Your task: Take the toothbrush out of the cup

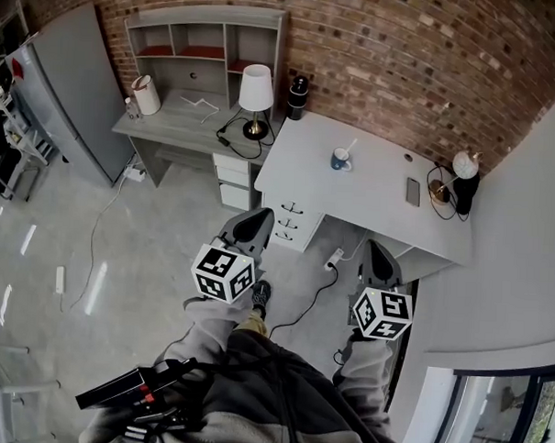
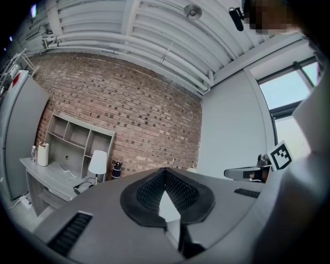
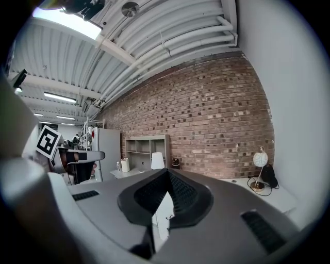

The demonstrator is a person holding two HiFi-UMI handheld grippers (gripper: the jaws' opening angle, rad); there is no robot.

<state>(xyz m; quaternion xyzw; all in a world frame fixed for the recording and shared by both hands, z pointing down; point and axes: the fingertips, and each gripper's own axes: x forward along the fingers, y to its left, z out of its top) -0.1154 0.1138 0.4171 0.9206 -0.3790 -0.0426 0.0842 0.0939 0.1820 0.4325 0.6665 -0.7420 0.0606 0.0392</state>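
Bright, even light with soft shadows. The window right of the left gripper glares white. The floor shows streak reflections. Edges curve strongly.

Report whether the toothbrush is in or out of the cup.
In: the toothbrush sticks up from the blue cup on the white desk. The left gripper and right gripper are away from it, jaws together, empty.

Left tool, right tool — jaws together.

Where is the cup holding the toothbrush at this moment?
In the head view, the cup stands on the white desk near the brick wall, on the desk's left half, with the dark phone lying to its right.
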